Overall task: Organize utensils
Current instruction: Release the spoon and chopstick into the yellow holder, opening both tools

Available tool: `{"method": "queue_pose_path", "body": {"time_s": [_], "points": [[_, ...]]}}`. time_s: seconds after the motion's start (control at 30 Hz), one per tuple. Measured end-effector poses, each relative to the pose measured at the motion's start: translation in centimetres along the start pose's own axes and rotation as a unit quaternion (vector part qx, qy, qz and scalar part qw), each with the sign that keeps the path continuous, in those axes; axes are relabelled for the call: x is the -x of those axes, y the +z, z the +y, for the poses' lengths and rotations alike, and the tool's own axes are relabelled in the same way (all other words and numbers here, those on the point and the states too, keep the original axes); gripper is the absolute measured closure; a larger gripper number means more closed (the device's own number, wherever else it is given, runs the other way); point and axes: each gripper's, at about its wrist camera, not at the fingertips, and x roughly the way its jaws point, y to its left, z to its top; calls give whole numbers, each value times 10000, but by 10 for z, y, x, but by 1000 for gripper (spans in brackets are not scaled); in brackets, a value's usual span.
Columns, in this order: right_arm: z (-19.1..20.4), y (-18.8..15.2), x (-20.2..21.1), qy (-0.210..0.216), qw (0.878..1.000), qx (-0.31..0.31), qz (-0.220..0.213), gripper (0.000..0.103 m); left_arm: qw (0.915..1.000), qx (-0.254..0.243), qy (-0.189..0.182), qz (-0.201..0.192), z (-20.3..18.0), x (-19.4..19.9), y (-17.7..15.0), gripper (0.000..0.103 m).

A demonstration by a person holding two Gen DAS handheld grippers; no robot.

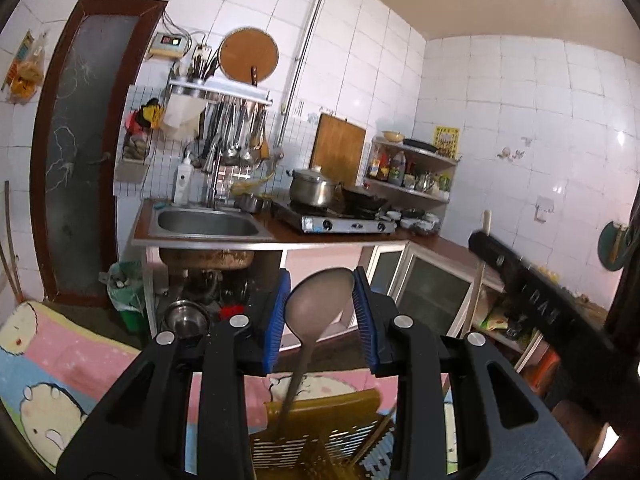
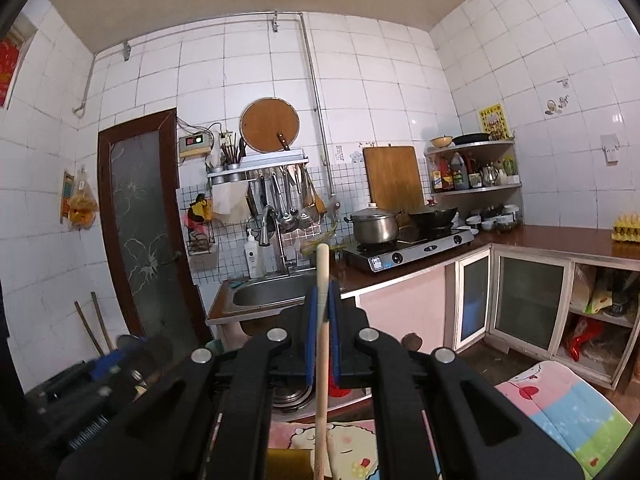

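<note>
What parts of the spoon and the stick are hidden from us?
- Spoon handle end: left wrist view, lost inside the yellow basket.
- Wooden stick lower end: right wrist view, cut off by the bottom edge.
- Right gripper: left wrist view, motion-blurred.

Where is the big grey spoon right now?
In the left wrist view, the grey spoon stands between the left gripper's blue pads, its handle reaching into the yellow basket below.

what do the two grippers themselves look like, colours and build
Both the left gripper and the right gripper are matte black plastic linkages with cut-out slots, round silver pivot bolts, and ribbed blue pads lining the fingers. No cables or sleeves show.
</note>
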Motion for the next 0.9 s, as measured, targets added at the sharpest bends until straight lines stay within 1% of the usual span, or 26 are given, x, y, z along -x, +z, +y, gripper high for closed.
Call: {"method": "queue_pose_path", "body": {"time_s": [0.07, 0.17, 0.37, 0.4, 0.43, 0.47, 0.5, 0.53, 0.57, 0.6, 0.67, 0.77, 0.83, 0.9], "points": [[0, -12, -6, -21, 10000, 40, 5, 97, 10000, 4, 14, 71, 4, -8, -11, 72], [-2, -26, -17, 16, 9999, 23, 136, 97, 9999, -97, 100, 97, 6, -12, -28, 73], [-5, -62, -22, 48, 9975, 151, 682, 97, 9989, -82, 227, 412, 18, -18, -52, 73], [-6, -67, -20, 45, 9968, 189, 776, 96, 9984, -89, 266, 488, 20, -17, -53, 73], [-7, -68, -15, 45, 9970, 195, 750, 94, 9981, -88, 298, 529, 23, -16, -54, 73], [-7, -67, -10, 35, 9967, 206, 780, 90, 9979, -85, 326, 551, 25, -12, -54, 70], [-6, -64, -6, 28, 9959, 201, 878, 67, 9975, -106, 356, 596, 27, -7, -53, 66], [-7, -61, -3, 3, 9949, 184, 993, 44, 9968, -160, 411, 669, 29, 0, -51, 52], [-7, -58, 3, -35, 9944, 184, 1040, 41, 9965, -202, 482, 648, 30, 7, -49, 42], [-9, -57, 8, -56, 9942, 219, 1047, 42, 9961, -280, 600, 581, 32, 19, -46, 38], [-9, -51, 18, -126, 9934, 283, 1101, 42, 9944, -378, 786, 591, 35, 36, -40, 19], [-11, -42, 42, -169, 9918, 250, 1246, 40, 9924, -417, 930, 695, 42, 64, -35, 11], [-10, -41, 58, -210, 9910, 305, 1289, 34, 9912, -425, 1012, 737, 47, 82, -34, 6], [-10, -42, 75, -286, 9899, 394, 1328, 33, 9898, -409, 1107, 803, 52, 98, -36, 5]]}}
